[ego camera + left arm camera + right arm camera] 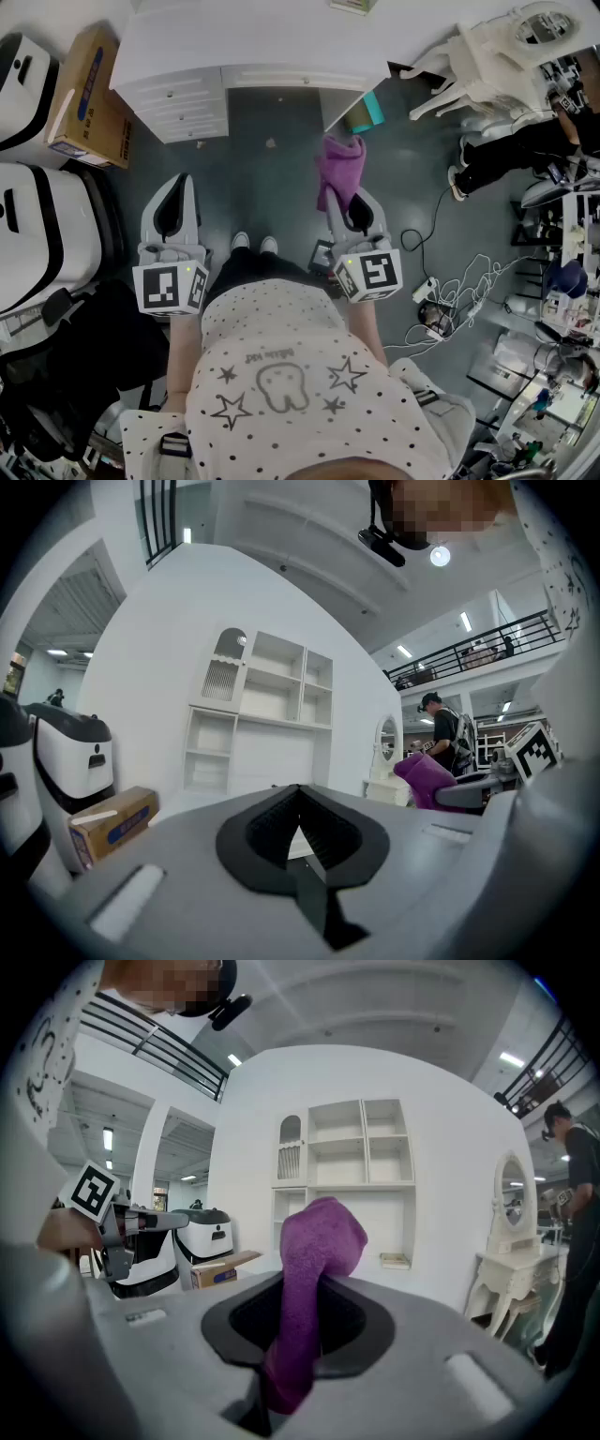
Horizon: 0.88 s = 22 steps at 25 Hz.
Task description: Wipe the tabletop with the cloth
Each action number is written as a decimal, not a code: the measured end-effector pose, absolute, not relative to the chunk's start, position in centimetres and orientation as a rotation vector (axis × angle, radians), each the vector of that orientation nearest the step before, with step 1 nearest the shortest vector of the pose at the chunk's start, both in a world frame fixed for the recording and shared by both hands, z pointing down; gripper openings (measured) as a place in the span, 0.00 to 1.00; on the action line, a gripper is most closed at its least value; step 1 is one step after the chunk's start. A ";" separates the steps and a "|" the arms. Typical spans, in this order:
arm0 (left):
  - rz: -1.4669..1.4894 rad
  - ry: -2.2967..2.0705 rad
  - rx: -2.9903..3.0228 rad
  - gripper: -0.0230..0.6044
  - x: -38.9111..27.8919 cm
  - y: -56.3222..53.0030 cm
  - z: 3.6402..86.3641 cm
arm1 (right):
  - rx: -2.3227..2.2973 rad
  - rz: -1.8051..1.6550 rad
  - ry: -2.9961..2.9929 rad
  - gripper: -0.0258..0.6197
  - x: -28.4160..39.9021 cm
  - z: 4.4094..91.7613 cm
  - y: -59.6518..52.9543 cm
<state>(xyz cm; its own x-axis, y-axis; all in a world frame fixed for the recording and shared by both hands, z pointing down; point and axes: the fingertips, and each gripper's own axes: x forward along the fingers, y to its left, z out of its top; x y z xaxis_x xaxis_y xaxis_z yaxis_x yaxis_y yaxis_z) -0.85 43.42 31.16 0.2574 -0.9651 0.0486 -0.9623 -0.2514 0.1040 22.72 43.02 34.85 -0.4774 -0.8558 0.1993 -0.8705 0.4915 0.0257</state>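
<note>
So your right hand-held gripper (349, 199) pinches the purple cloth (338, 167), ready for the white bench (262, 42) ahead; your left hand-held gripper (176, 187) is closed and empty, likely spare.

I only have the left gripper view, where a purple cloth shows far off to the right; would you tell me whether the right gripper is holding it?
Observer: Yes. The right gripper is shut on the purple cloth, which stands up out of its jaws and flops over at the top.
Operator: Thank you. Is the cloth on the tabletop?
Observer: No. In the head view it shows against the dark floor, short of the white desk.
Operator: Is there anything on the floor on that side?
Observer: A tangle of white cables lies on the floor to the right of that gripper.
</note>
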 end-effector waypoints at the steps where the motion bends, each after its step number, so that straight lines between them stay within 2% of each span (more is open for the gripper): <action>1: -0.036 -1.855 2.394 0.03 -1.0 43.3 30.9 | 1.492 0.107 -2.547 0.15 22.7 34.8 42.8; 12: -0.059 -1.876 2.385 0.03 -2.1 42.5 30.3 | 1.494 0.093 -2.541 0.15 21.6 34.8 42.0; 22: -0.041 -1.844 2.420 0.03 -4.9 41.3 31.6 | 1.480 0.174 -2.588 0.15 17.4 35.8 40.7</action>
<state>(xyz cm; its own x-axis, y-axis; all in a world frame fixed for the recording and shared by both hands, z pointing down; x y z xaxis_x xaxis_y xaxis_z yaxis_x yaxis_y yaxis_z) -4.86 41.34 31.64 0.2669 -0.9629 0.0387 -0.9603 -0.2624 0.0950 17.35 40.68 35.77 -0.4997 -0.8447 0.1917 -0.8627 0.5051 -0.0234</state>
